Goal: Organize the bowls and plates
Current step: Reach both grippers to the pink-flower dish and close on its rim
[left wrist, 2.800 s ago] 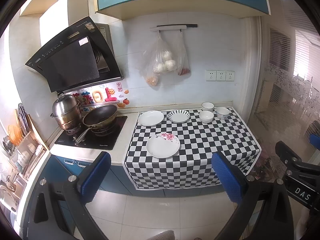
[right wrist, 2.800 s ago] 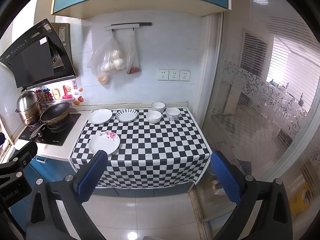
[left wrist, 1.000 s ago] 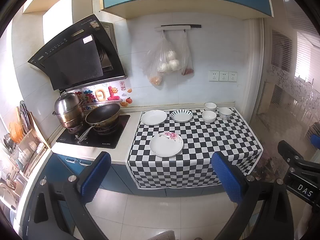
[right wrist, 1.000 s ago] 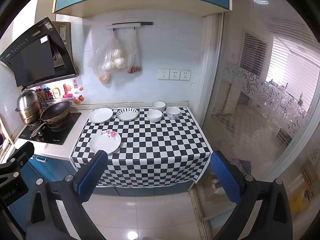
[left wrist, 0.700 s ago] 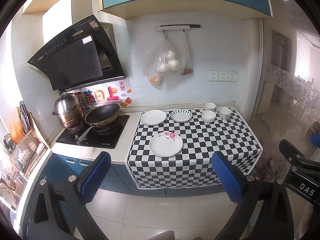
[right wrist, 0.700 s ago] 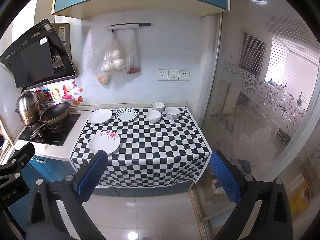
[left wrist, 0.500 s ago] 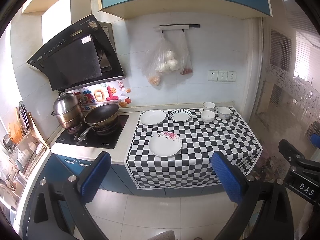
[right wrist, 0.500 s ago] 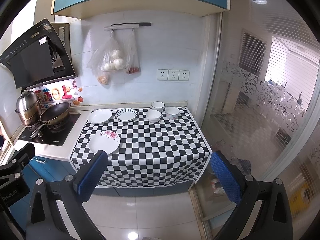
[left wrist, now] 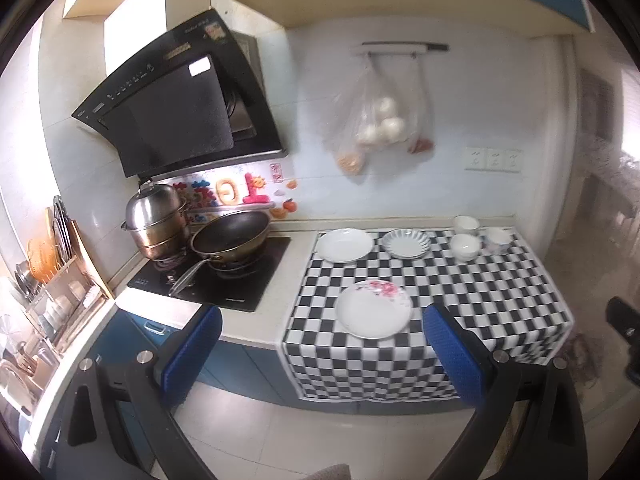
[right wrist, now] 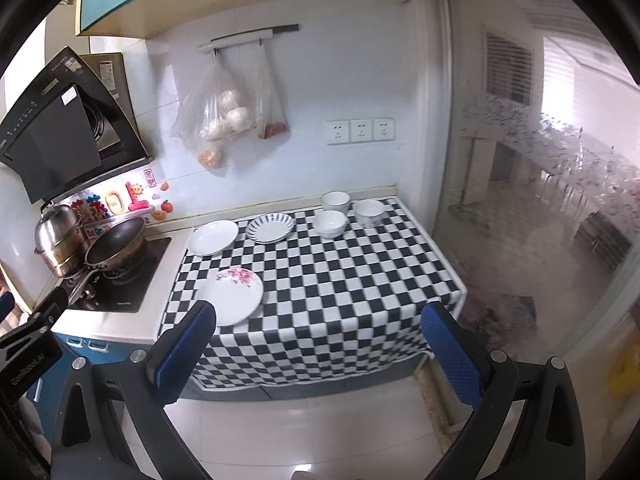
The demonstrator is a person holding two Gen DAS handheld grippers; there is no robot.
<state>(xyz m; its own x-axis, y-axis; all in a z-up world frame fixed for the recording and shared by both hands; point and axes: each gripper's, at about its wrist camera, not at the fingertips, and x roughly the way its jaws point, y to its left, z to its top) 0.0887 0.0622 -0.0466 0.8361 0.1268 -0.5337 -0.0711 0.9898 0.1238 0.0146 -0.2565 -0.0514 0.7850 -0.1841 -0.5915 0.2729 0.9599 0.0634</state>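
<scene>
Lying flat on the checkered cloth [left wrist: 460,280], all dishes face rim-up; round, they show no long axis. Floral plate [left wrist: 374,314] sits at lower centre of the left view, pink motif toward the wall. Plain white plate [left wrist: 344,244] and striped plate [left wrist: 406,243] lie side by side at the cloth's far edge; the white one overhangs onto bare counter. Three white bowls [left wrist: 465,246] cluster to the right of them, near the wall, close together.

Left gripper [left wrist: 320,344]: fingers spread wide, empty, above the floor short of the counter. Right gripper [right wrist: 316,344]: likewise spread wide, holding nothing.

Change from half a second earlier: both cameras have come closer to the counter; dishes appear larger, cupboard handles have left the top of the frame, and the right view is now tilted. Dishes unmoved.

Surroundings: cream counter over blue cabinets. Black hob [left wrist: 216,276] at centre left with wok [left wrist: 230,234] and steel pot [left wrist: 156,220]. Black range hood [left wrist: 176,112] at upper left. Plastic bags [left wrist: 376,124] hang from a wall rail. Dish rack [left wrist: 44,280] at far left. Frosted glass partition [right wrist: 540,200] on the right side of the right view.
</scene>
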